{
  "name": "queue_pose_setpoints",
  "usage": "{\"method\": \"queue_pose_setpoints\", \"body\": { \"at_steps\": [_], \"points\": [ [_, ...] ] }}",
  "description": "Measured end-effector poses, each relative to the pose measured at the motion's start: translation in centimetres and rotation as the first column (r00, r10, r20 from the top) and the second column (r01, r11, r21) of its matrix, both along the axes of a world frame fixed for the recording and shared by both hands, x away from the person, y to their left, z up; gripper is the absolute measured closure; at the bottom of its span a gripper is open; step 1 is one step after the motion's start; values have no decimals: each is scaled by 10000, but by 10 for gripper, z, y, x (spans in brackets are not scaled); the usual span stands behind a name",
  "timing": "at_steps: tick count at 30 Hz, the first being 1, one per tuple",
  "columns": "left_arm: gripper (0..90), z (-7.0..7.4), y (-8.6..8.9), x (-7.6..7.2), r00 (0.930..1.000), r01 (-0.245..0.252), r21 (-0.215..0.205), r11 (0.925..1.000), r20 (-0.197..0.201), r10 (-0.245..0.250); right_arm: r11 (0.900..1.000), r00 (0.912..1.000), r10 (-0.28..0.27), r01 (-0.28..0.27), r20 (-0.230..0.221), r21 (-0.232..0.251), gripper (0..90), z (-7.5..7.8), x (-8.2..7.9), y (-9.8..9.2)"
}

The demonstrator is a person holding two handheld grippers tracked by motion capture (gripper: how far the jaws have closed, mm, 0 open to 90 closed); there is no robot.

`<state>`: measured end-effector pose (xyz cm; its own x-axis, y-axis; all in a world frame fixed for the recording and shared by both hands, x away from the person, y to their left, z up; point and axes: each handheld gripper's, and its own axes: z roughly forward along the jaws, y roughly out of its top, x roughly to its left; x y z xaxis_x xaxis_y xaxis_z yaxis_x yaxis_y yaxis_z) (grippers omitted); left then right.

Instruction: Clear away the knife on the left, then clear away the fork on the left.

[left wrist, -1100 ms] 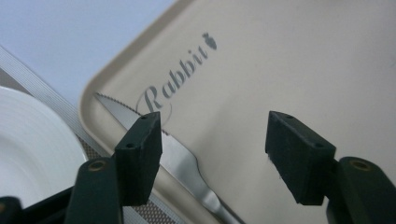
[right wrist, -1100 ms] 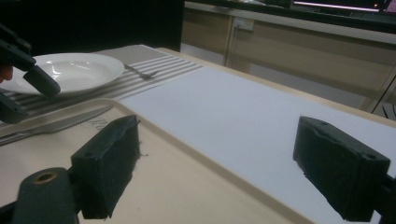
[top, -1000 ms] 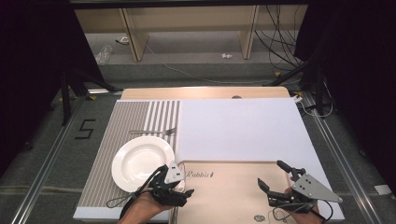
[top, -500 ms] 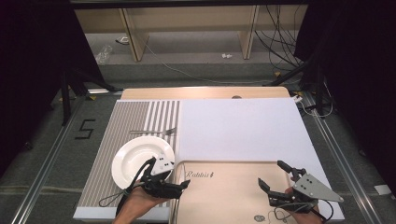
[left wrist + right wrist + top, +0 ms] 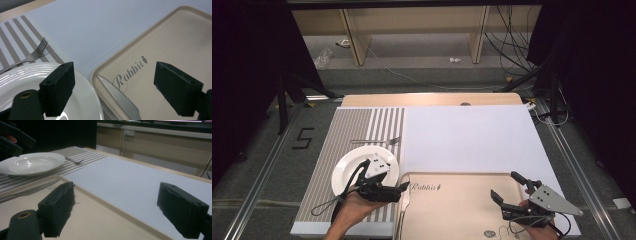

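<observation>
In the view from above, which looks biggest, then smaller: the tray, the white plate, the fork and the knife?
1. The tray, largest by far.
2. The white plate.
3. The knife and the fork: both thin and about equally long, too close to rank.

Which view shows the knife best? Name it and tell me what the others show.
The left gripper view: the knife lies close, serrated blade sharp against the tray rim. The right gripper view shows it low and at a slant, at the tray's far edge. The high view shows it as a thin sliver beside the left tongs.
</observation>
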<state>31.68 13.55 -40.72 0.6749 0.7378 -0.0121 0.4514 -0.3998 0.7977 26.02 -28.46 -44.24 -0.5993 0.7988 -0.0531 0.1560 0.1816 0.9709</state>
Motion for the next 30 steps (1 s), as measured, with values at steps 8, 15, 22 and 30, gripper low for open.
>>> {"method": "queue_pose_setpoints", "body": {
  "at_steps": [8,15,22,30],
  "points": [
    [169,4,9,4,9995,-294,-61,9995,96,295,10000,10000,-38,38,-2,-19,156,0,-2,0],
    [169,6,13,7,9993,-365,31,9993,113,364,10000,10000,-51,51,4,-47,156,0,-2,0],
    [171,7,18,12,9986,-500,183,9986,183,497,9999,9999,-120,120,26,-75,156,0,-3,-1],
    [178,11,26,25,9977,-630,500,9968,263,617,9996,9996,-258,257,-72,-97,156,-1,-1,0]
  ]
}}
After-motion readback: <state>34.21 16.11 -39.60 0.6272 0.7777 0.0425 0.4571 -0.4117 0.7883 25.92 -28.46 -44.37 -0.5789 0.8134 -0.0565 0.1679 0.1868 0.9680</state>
